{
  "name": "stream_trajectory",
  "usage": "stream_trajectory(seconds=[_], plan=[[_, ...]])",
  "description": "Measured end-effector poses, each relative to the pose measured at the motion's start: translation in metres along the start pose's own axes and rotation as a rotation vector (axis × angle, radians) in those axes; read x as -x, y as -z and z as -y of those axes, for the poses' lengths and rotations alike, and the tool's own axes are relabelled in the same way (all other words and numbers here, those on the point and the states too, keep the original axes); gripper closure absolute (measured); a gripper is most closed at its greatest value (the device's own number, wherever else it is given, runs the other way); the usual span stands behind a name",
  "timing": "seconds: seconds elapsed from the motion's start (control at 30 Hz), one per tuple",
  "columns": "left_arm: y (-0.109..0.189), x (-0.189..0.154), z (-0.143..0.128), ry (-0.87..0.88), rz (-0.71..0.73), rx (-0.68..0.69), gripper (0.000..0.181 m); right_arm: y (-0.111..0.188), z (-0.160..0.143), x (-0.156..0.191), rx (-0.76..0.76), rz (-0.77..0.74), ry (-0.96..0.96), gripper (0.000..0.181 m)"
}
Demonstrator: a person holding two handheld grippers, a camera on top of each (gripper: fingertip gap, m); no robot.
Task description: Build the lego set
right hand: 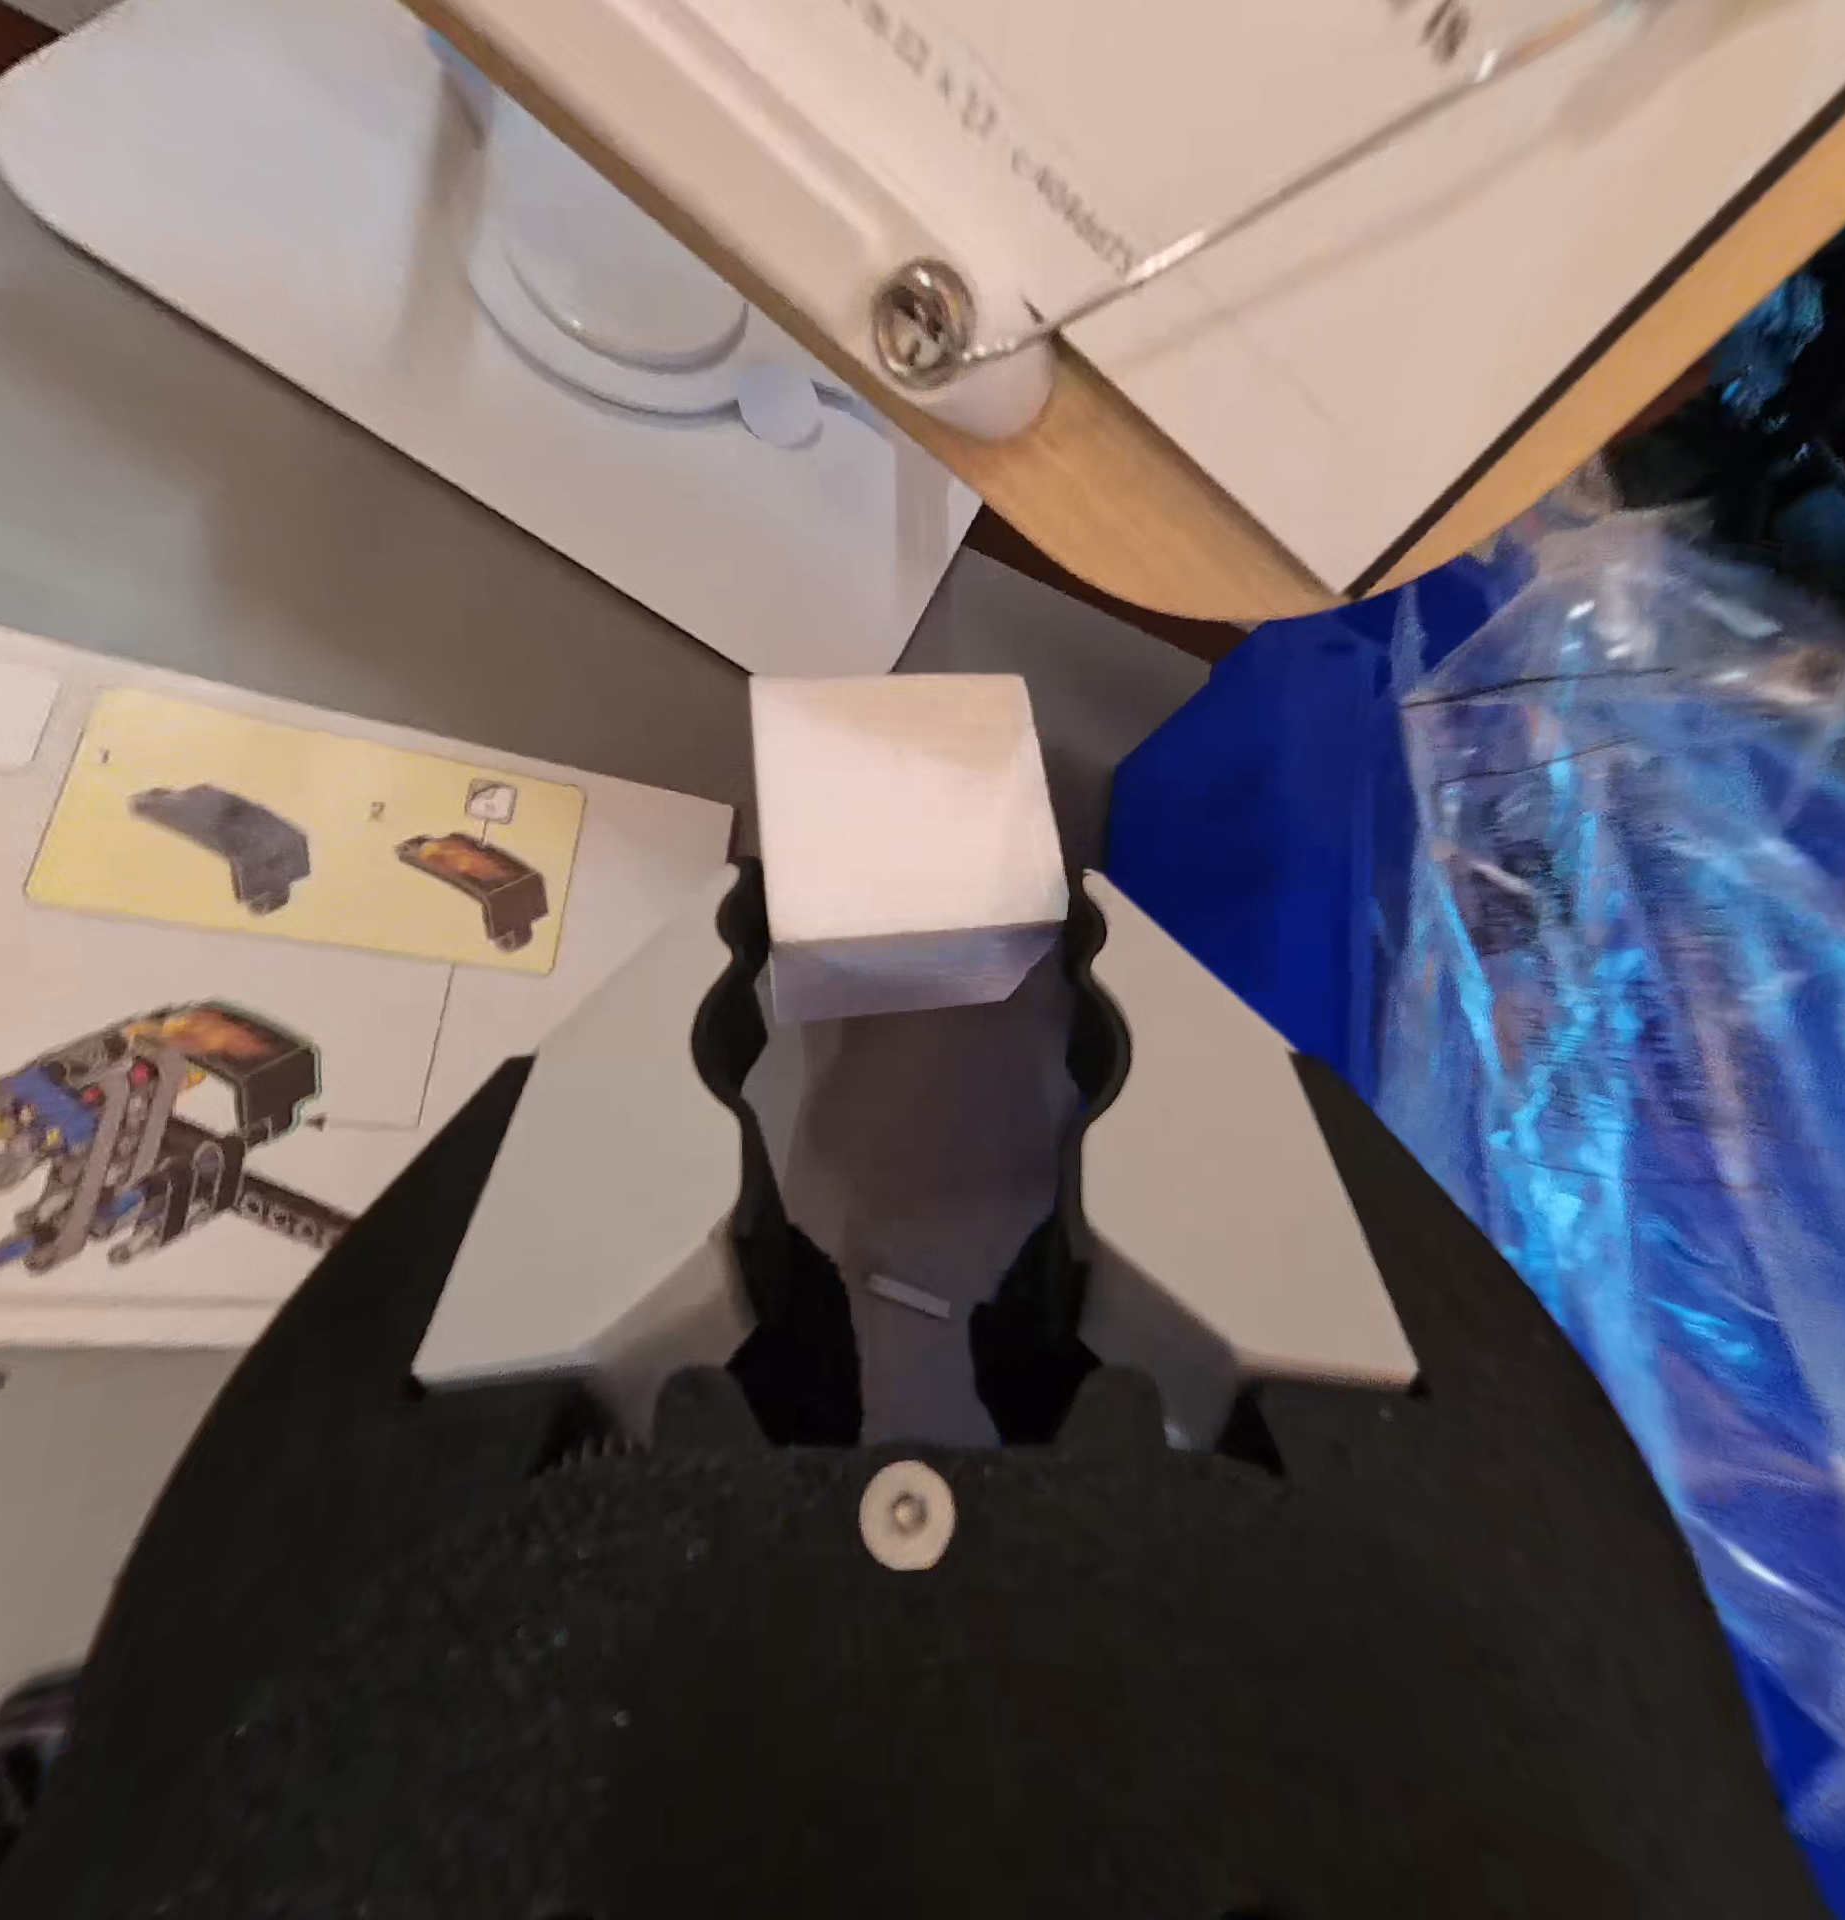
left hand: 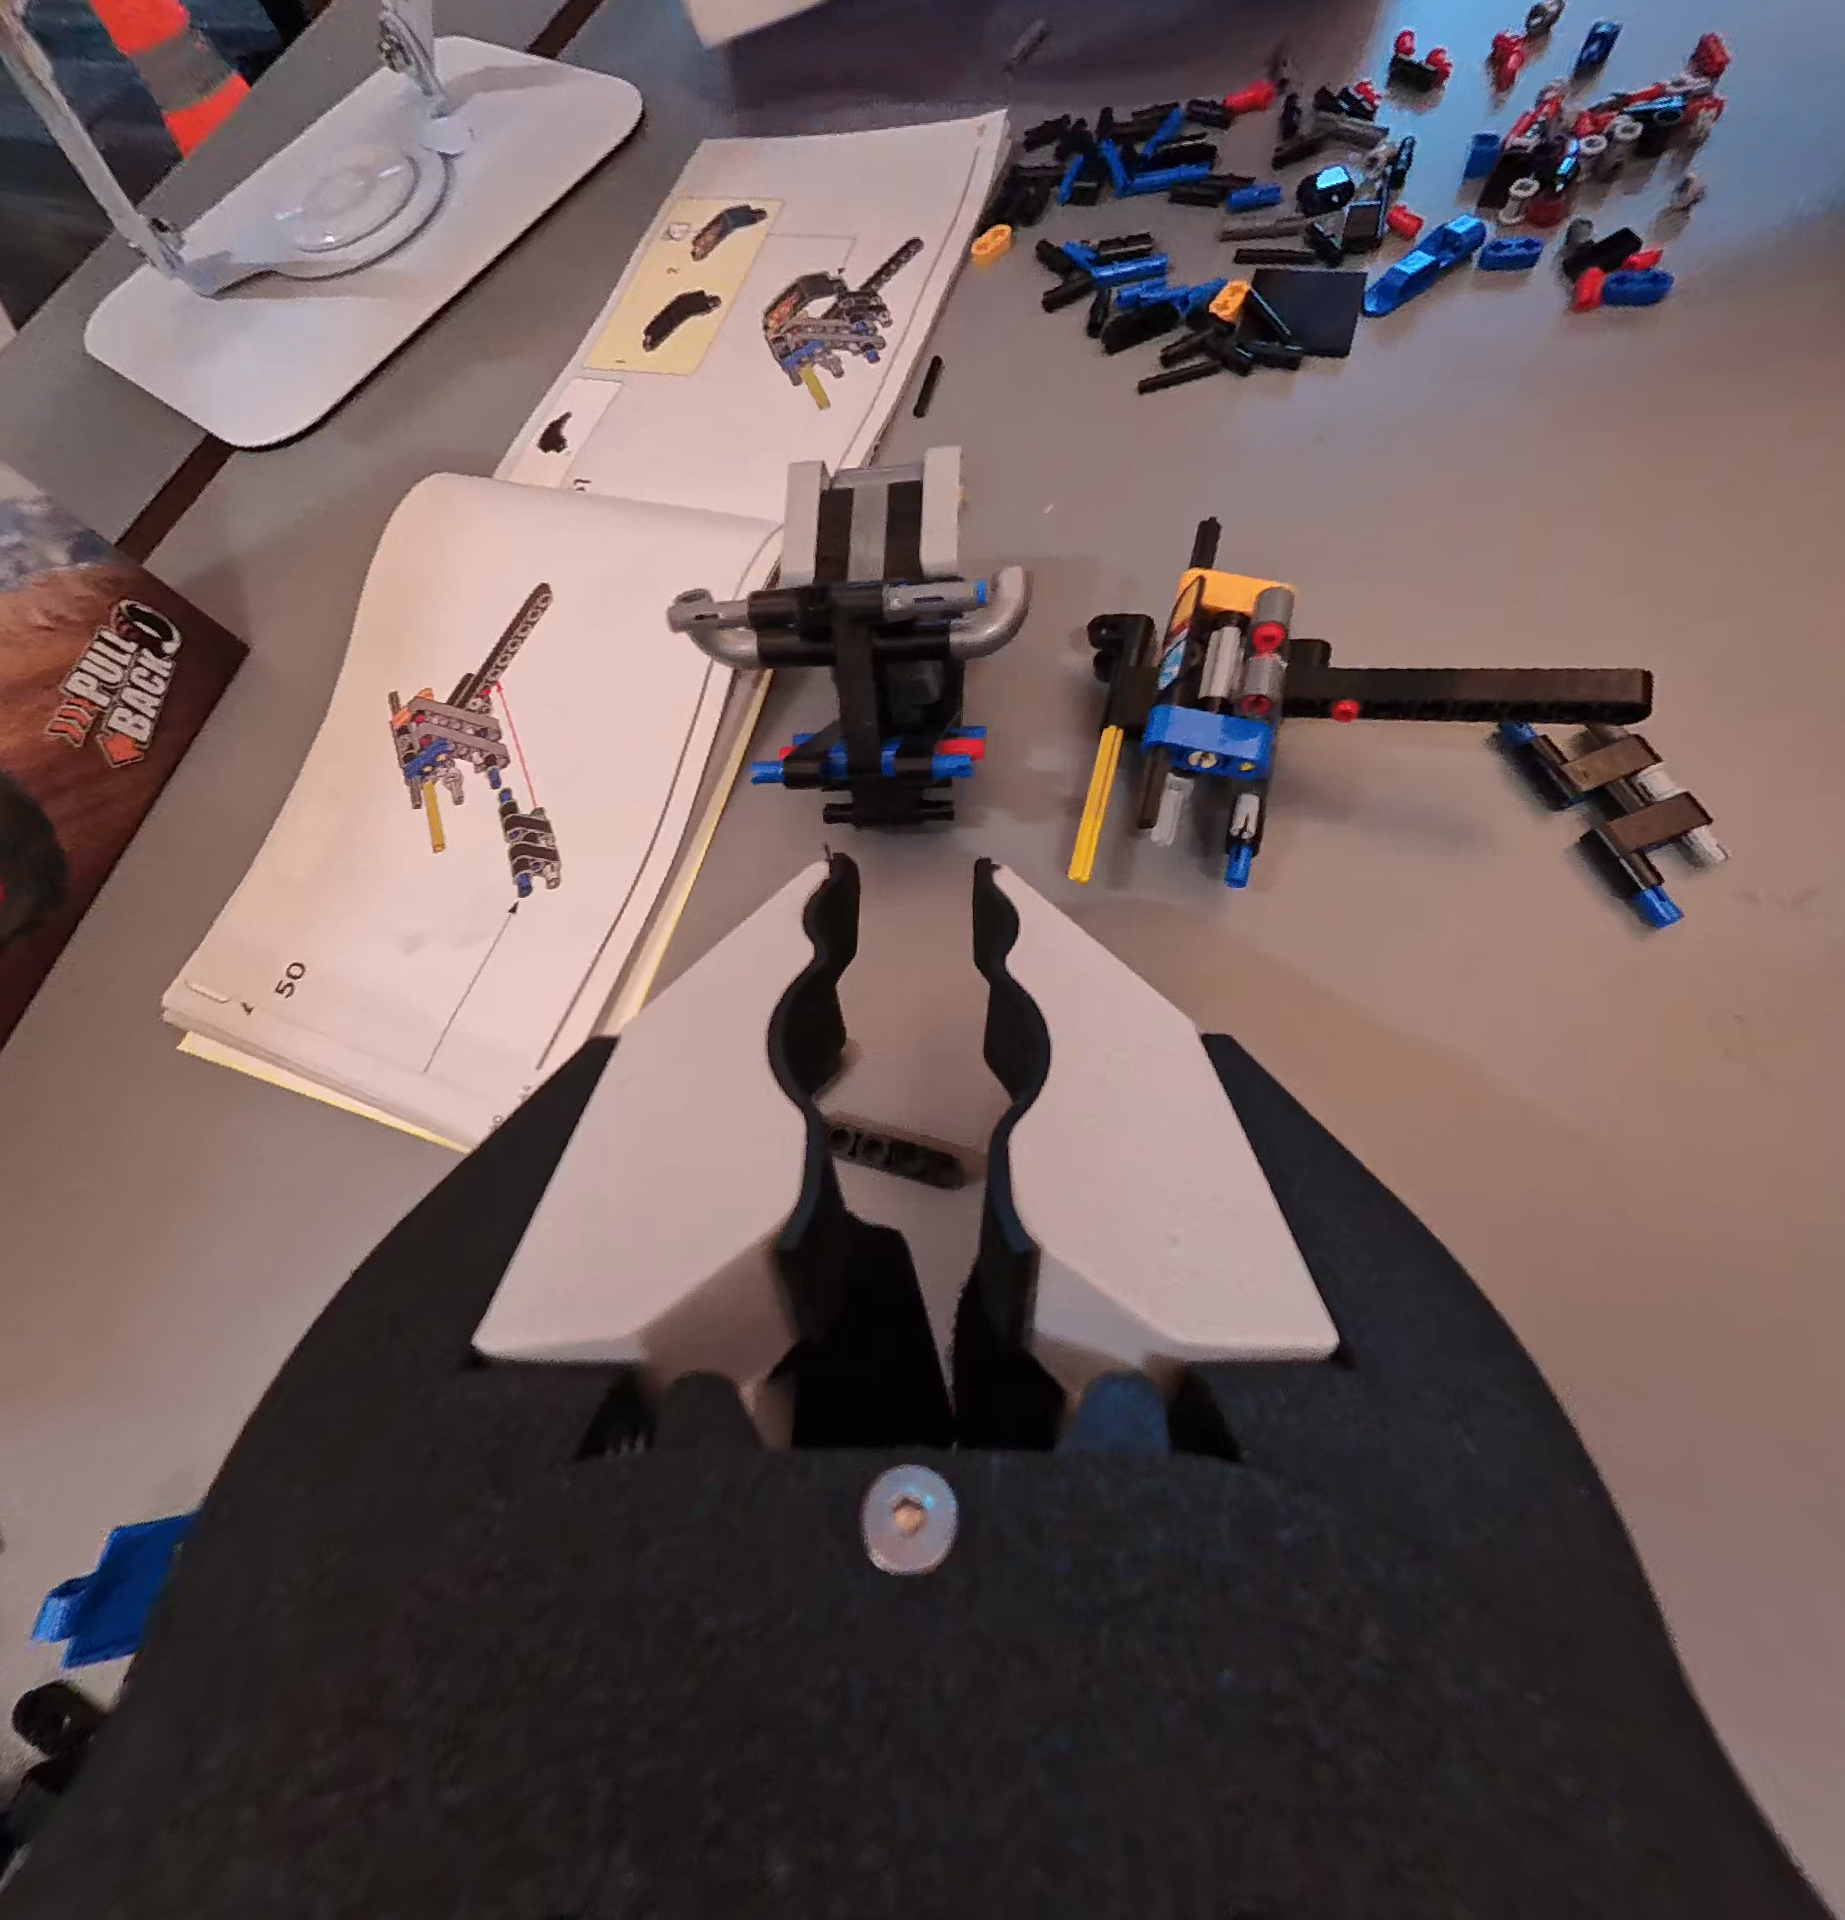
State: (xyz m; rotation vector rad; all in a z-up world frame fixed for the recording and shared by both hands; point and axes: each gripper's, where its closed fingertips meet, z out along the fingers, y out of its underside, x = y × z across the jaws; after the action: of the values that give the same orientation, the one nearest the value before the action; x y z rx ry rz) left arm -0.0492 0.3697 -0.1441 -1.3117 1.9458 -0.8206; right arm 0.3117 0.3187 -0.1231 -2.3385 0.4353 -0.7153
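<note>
Grey table (left hand: 1417,1039): left claw (left hand: 905,862) parted, empty; right claw (right hand: 910,883) grips white block (right hand: 897,821); manual (left hand: 502,790) beside.

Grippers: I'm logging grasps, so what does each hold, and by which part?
The left gripper is open and holds nothing. The right gripper is shut on a white block, pinching its lower sides; the top sticks out past the fingertips.

L wrist cam looks down fwd from above the table (left hand: 1417,1091). R wrist cam sits lower, close-up. Both catch the instruction booklet (left hand: 461,790) (right hand: 274,1039) & white stand base (left hand: 378,239) (right hand: 274,260)
</note>
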Motion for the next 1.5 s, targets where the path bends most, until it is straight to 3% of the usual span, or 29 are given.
stream_trajectory(seconds=[0.03, 0.4, 0.5, 0.57, 0.67, 0.8, 0.83, 1.0, 1.1, 1.33, 1.5], plan=[[0.000, -0.002, 0.000, -0.006, -0.002, 0.001, 0.161, -0.006, -0.002, 0.001, 0.008, 0.008, -0.035, 0.125], [0.013, 0.012, 0.006, 0.030, 0.038, -0.026, 0.161, -0.032, -0.026, 0.001, 0.048, 0.050, -0.169, 0.124], [0.015, 0.018, 0.006, 0.037, 0.054, -0.028, 0.161, -0.022, -0.025, 0.009, 0.035, 0.101, -0.183, 0.110], [0.018, 0.022, 0.006, 0.040, 0.068, -0.030, 0.161, 0.003, -0.018, 0.019, -0.019, 0.140, -0.159, 0.106], [0.023, 0.027, 0.008, 0.061, 0.069, -0.047, 0.161, 0.065, -0.011, 0.053, -0.152, 0.207, -0.061, 0.107], [0.027, 0.028, 0.009, 0.058, 0.070, -0.046, 0.161, 0.159, -0.043, 0.157, -0.301, 0.569, 0.042, 0.117], [0.028, 0.026, 0.011, 0.058, 0.061, -0.054, 0.161, 0.174, -0.052, 0.175, -0.330, 0.628, 0.060, 0.126], [0.025, 0.008, 0.012, 0.062, -0.046, -0.057, 0.161, 0.217, -0.064, 0.219, -0.410, 0.884, -0.001, 0.129], [0.019, 0.004, 0.006, 0.069, -0.074, -0.036, 0.161, 0.240, -0.072, 0.243, -0.378, 1.028, -0.020, 0.122], [0.010, -0.009, 0.000, 0.078, -0.131, -0.001, 0.160, 0.233, -0.110, 0.271, -0.321, 0.765, 0.062, 0.122], [0.014, -0.017, 0.008, 0.063, -0.146, -0.028, 0.160, 0.216, -0.113, 0.274, -0.290, 0.651, 0.059, 0.145]])
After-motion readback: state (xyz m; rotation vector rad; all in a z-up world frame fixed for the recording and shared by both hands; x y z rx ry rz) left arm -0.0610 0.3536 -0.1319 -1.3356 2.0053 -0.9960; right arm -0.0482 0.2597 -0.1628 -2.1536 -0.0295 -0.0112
